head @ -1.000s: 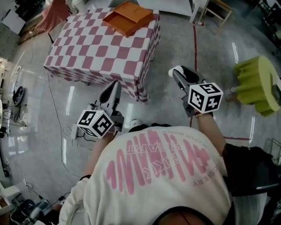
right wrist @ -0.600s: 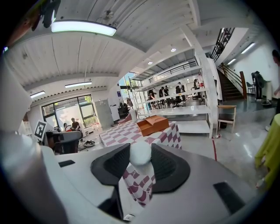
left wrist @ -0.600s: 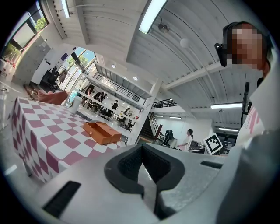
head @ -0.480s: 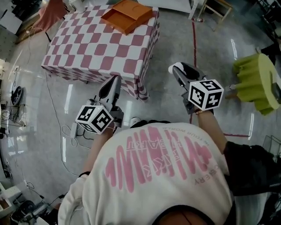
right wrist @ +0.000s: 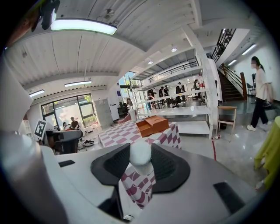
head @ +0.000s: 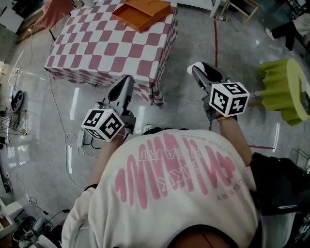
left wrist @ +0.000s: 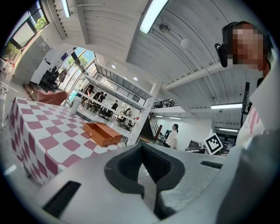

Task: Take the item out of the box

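Grey polished floor over most of the head view, part of a wide open hall, with a staircase at the right of the right claw view and a lime-green stool at the head view's right edge. At the upper left of the head view, a table under a flat pink-and-white checked cloth hanging down its sides. Orange box at the very top of the frame, near the table's far right corner. Shallow, long axis slanting from lower left to upper right, seemingly with a flap or lid laid open. Contents out of sight in every view. Both claws in the middle of the frame, out over the floor, well apart from the box and pointing up the frame. Left claw just off the table's near corner, jaws pressed together with nothing between them. Right claw further right, beside a red floor line, clenched on a small white rounded lump seated between its two dark pads. Source of that lump not to be told. Equally fitting the item already out of the box, or some other thing in hand with the item inside. Box up the frame and left from the right claw, up and slightly right from the left, the two about equally far from it.
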`<state>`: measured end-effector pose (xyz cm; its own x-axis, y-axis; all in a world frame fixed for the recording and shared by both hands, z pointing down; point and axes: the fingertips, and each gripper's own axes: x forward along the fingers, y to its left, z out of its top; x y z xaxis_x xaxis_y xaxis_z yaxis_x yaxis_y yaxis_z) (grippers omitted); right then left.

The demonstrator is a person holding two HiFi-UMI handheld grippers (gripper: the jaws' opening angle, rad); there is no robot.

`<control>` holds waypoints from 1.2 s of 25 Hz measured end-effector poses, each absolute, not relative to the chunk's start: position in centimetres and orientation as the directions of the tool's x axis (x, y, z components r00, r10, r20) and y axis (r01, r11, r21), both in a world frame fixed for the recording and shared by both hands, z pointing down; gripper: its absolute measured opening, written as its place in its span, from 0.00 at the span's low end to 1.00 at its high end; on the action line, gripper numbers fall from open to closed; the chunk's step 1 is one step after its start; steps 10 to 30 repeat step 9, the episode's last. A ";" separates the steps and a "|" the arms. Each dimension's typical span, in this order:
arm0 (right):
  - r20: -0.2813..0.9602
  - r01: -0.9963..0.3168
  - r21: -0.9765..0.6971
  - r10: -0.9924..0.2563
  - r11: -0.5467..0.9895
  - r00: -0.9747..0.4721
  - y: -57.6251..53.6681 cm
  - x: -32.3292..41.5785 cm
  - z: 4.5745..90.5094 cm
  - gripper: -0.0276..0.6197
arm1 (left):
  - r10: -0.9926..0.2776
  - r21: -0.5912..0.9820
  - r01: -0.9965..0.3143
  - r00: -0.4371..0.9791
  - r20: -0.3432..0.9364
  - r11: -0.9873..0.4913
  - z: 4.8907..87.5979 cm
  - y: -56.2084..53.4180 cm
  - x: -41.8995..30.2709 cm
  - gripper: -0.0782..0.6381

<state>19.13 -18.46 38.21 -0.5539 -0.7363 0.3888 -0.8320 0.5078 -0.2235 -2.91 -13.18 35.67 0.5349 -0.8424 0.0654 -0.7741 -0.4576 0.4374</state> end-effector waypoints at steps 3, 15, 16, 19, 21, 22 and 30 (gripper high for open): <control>0.387 -0.829 -0.222 -0.734 0.513 -0.557 -18.6 18.8 38.2 0.27 | -0.844 0.437 -0.776 0.532 0.066 -0.455 35.7 -13.2 -3.2 0.12; 0.381 -0.824 -0.216 -0.732 0.523 -0.565 -18.8 18.1 38.0 0.27 | -0.845 0.431 -0.779 0.531 0.066 -0.456 35.6 -13.4 -3.6 0.12; 0.381 -0.824 -0.216 -0.732 0.523 -0.565 -18.8 18.1 38.0 0.27 | -0.845 0.431 -0.779 0.531 0.066 -0.456 35.6 -13.4 -3.6 0.12; 0.381 -0.824 -0.216 -0.732 0.523 -0.565 -18.8 18.1 38.0 0.27 | -0.845 0.431 -0.779 0.531 0.066 -0.456 35.6 -13.4 -3.6 0.12; 0.381 -0.824 -0.216 -0.732 0.523 -0.565 -18.8 18.1 38.0 0.27 | -0.845 0.431 -0.779 0.531 0.066 -0.456 35.6 -13.4 -3.6 0.12; 0.381 -0.824 -0.216 -0.732 0.523 -0.565 -18.8 18.1 38.0 0.27 | -0.845 0.431 -0.779 0.531 0.066 -0.456 35.6 -13.4 -3.6 0.12; 0.381 -0.824 -0.216 -0.732 0.523 -0.565 -18.8 18.1 38.0 0.27 | -0.845 0.431 -0.779 0.531 0.066 -0.456 35.6 -13.4 -3.6 0.12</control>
